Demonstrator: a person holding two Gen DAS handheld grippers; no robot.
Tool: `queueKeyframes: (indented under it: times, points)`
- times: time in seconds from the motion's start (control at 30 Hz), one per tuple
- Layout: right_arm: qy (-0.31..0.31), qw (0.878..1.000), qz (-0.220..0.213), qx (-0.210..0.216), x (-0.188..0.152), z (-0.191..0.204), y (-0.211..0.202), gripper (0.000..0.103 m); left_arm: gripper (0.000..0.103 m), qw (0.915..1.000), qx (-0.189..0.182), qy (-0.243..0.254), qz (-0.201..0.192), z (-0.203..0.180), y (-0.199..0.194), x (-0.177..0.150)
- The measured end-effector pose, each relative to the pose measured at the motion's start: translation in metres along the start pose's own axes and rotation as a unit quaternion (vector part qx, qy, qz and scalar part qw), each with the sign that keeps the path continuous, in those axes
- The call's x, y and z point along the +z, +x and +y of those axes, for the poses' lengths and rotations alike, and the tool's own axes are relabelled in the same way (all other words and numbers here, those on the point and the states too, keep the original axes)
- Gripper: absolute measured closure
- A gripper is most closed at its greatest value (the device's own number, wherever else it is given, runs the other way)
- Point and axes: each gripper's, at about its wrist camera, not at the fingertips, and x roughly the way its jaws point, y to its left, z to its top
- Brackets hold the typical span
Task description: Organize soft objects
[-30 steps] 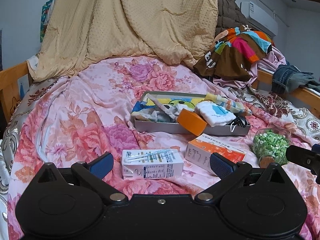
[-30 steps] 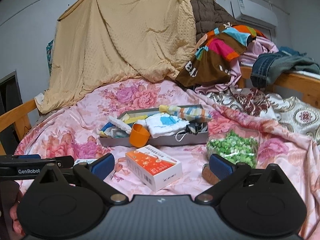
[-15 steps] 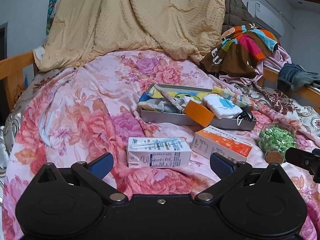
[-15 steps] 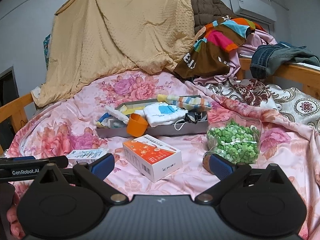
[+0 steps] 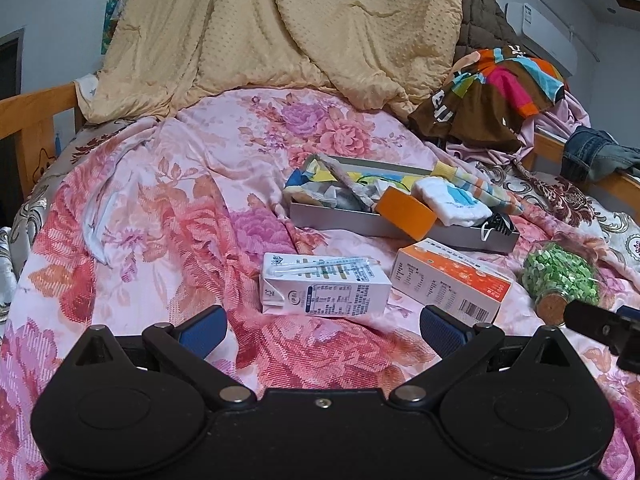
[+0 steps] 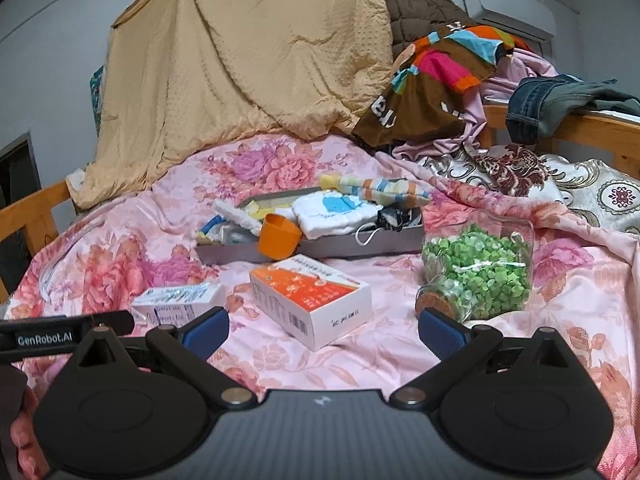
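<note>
A shallow grey tray point(image 5: 344, 221) point(image 6: 376, 245) lies on the floral bedspread, holding a white folded cloth point(image 5: 452, 200) point(image 6: 340, 212), a striped sock point(image 5: 476, 186) point(image 6: 376, 190), other small fabrics and an orange cup point(image 5: 406, 213) point(image 6: 279, 236) leaning over its front edge. My left gripper point(image 5: 322, 328) is open just short of a white milk carton point(image 5: 324, 286) point(image 6: 180, 300). My right gripper point(image 6: 322, 330) is open, with an orange-and-white box point(image 6: 316, 298) point(image 5: 452, 280) lying ahead between its fingers. Neither gripper holds anything.
A glass jar of green bits point(image 6: 480, 274) point(image 5: 558, 276) lies on its side at the right. A tan quilt point(image 5: 280, 28) hangs at the back, with piled clothes point(image 6: 440, 76) and jeans point(image 6: 560, 100) on the right. Wooden bed rails point(image 5: 36, 116) border the mattress.
Both grippers have moved a little forward and to the left over the bed, so the carton, box and jar look nearer. Both stay open; nothing was picked up.
</note>
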Motion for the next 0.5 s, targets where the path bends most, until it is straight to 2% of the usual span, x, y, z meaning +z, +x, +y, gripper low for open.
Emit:
queueKeyframes:
  times: [0.5]
  points:
    - [0.009,1.0,0.012,-0.012,-0.006,-0.005,0.005,0.0,0.001,1.0,0.005,-0.001,0.0,0.004,0.001,-0.013]
